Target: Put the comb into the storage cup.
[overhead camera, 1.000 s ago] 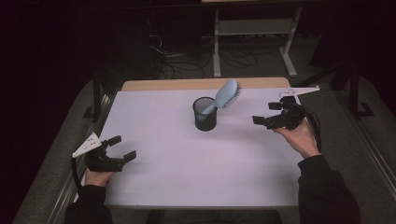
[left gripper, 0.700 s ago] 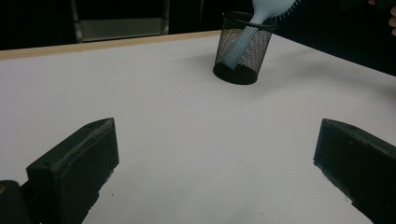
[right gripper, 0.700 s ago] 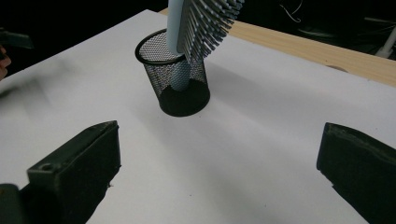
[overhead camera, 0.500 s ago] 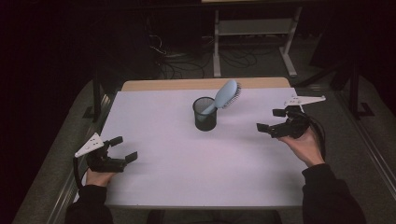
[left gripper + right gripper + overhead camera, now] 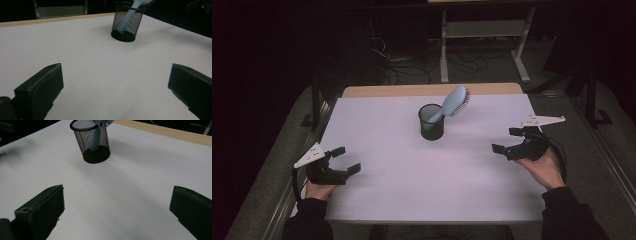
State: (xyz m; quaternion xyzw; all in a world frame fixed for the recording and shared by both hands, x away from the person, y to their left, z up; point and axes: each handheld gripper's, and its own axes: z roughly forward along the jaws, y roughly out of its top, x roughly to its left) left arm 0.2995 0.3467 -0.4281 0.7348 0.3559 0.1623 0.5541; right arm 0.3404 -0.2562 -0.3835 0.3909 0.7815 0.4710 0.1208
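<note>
Plainly, the hairbrush (image 5: 455, 101) (in mesh cup (image 5: 431, 122)) stands well apart from right gripper (image 5: 510, 141).

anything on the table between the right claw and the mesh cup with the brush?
Nothing. In the right gripper view, bare white tabletop runs from the open right claw to the mesh cup holding the hairbrush; the high view agrees.
</note>
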